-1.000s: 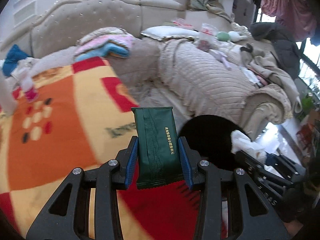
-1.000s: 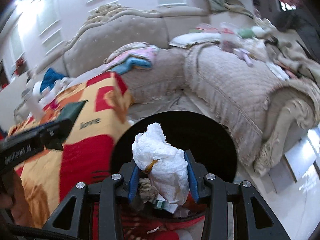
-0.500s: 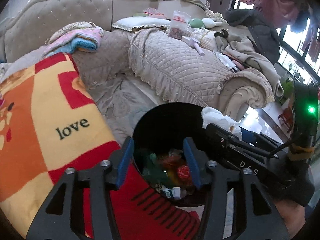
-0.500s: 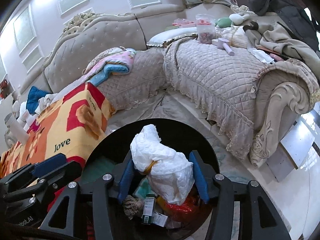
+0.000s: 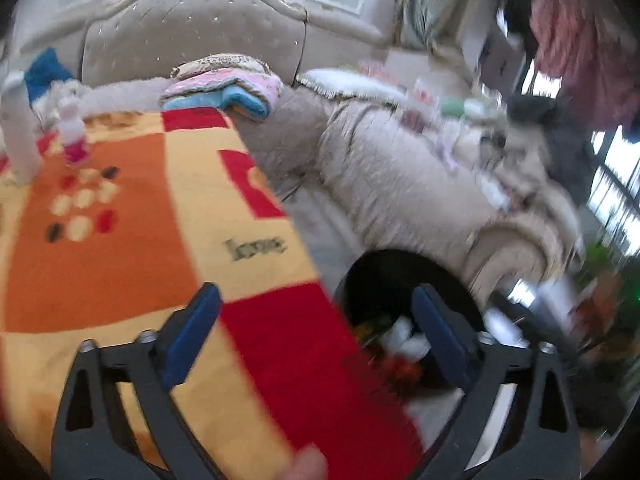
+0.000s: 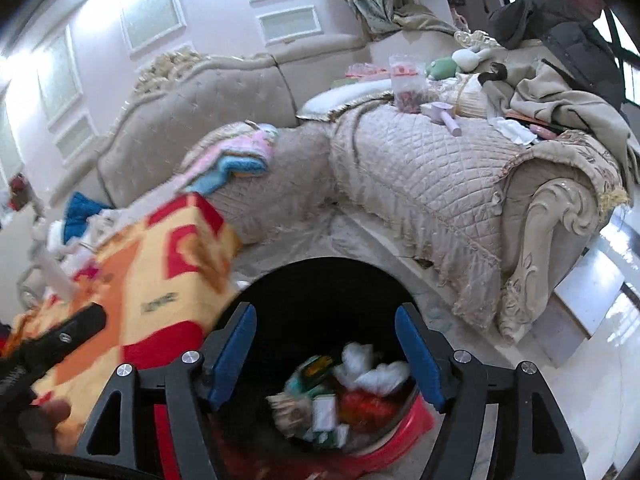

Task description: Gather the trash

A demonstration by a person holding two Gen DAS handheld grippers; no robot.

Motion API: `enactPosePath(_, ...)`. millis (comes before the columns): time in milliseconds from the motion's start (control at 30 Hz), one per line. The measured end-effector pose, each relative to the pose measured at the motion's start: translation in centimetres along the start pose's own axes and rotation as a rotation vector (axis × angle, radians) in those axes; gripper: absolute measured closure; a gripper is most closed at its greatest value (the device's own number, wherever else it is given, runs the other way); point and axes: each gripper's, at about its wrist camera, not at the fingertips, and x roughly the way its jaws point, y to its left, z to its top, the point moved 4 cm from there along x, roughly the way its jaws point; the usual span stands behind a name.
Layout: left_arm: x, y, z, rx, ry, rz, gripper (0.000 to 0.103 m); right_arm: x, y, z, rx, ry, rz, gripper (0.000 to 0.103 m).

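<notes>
A bin with a black liner (image 6: 320, 272) and red wall (image 6: 404, 428) stands on the floor beside the blanket-covered table. Inside lie a crumpled white tissue wad (image 6: 376, 370), a green pack (image 6: 316, 366) and other wrappers. My right gripper (image 6: 325, 316) hovers right over the bin, its jaws opening, nothing between them. My left gripper (image 5: 316, 300) hangs over the blanket's red corner at the bin's (image 5: 400, 276) left rim. Its jaws are opening very wide and hold nothing. In the right wrist view the left gripper's (image 6: 60, 340) state is not visible.
An orange, yellow and red blanket (image 5: 120, 220) covers the table; a white bottle (image 5: 16, 136) and a small pink-based bottle (image 5: 74, 136) stand at its far side. A beige sofa (image 6: 420, 168) with folded towels (image 6: 240, 152) and clutter rings the bin. Glossy floor (image 6: 600, 360) lies right.
The left gripper let go of the green pack and the right let go of the white wad; both now lie in the bin. Both jaws spread wide. The left view swung back toward the blanket.
</notes>
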Motion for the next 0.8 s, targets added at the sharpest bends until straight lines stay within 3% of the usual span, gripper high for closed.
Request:
enactPosePath(67,-2.4,0.3,-0.6,0.049,-0.014,0.078,0.002,-2.5,1.0,-0.3,-0.008,0.026,0.009,0.012)
enactPosePath(167,-5.9,0.5,-1.0,0.094,-0.012,0.106,0.002,-6.0,2.8,-0.4,-0.080,0.093,-0.042,0.008)
enactPosePath(267,-9.2,0.5,-0.4,0.151,0.025,0.157,0.002,-8.4,4.0,-0.8,-0.114,0.232,-0.093,0.003)
enactPosePath(433,-12.0,2.3,-0.2,0.065,0.141,0.110,0.002,-10.7,4.7,-2.6,-0.085,0.383,-0.073,0.003)
enactPosePath(633,-14.6,3.5,-0.8,0.029,0.175,0.129,0.002,-12.8,5.9,-2.6,-0.169,0.339,-0.136,0.003)
enactPosePath(800,-15.1,2.3,-0.4,0.088,0.149,0.187,0.002,-12.6,6.1,-1.6,-0.188,0.338,-0.160,0.003)
